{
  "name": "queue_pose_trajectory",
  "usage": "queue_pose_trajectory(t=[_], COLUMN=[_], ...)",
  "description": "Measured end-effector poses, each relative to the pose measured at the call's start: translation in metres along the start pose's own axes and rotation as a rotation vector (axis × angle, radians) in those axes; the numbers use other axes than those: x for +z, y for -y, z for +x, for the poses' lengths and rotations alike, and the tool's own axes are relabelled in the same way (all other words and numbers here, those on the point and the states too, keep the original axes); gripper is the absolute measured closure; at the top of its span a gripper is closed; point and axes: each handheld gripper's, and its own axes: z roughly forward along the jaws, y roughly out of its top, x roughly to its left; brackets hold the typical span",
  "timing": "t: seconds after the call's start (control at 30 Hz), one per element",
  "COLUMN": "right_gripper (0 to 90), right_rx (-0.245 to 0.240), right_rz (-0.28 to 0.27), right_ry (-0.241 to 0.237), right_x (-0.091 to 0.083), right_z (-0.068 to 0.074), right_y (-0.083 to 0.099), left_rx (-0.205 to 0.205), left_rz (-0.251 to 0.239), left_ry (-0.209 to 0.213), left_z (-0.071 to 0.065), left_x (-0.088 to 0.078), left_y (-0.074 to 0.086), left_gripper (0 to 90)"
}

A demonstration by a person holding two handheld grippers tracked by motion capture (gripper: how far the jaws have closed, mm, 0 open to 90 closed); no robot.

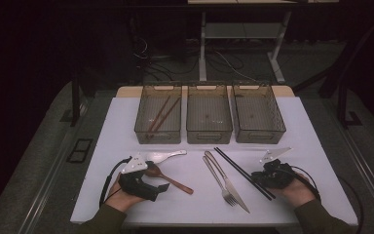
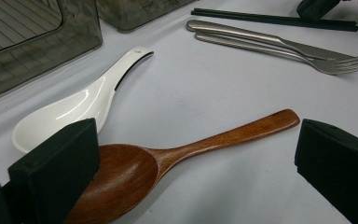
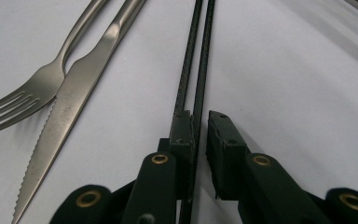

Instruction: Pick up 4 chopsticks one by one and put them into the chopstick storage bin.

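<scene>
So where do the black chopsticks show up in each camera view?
High view: black chopsticks lie diagonally right of centre, their near end at the right gripper.
Left gripper view: top right, lying across the picture.
Right gripper view: running up the centre from between the jaws.
Shared landmark: the steel fork, lying beside them.

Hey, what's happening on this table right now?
A person is sorting cutlery into three trays. The right gripper is nearly shut around the black chopsticks, which lie on the table beside a fork and knife. The left gripper sits open over a wooden spoon, next to a white soup spoon.
</scene>
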Motion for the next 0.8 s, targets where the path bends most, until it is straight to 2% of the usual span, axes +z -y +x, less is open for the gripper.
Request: queue_pose_trajectory(t=[0.23,0.6,0.8], right_gripper=[82.8,84.3,85.0], right_rx=[-0.024,0.011,0.009], right_rz=[0.015,0.007,0.005], right_ry=[0.035,0.040,0.055], right_x=[0.0006,0.0006,0.0008], right_z=[0.0048,0.0042,0.0064], right_y=[-0.0009,0.0003,0.0008], left_rx=[0.003,0.010,0.009], left_rz=[0.004,0.009,0.010], left_ry=[0.001,0.002,0.004], left_z=[-0.0009,-0.0012,-0.0019], left_x=[0.0007,0.0016,0.0027], left_y=[0.0002,0.0003,0.0002], left_gripper=[0.0,0.0,0.0])
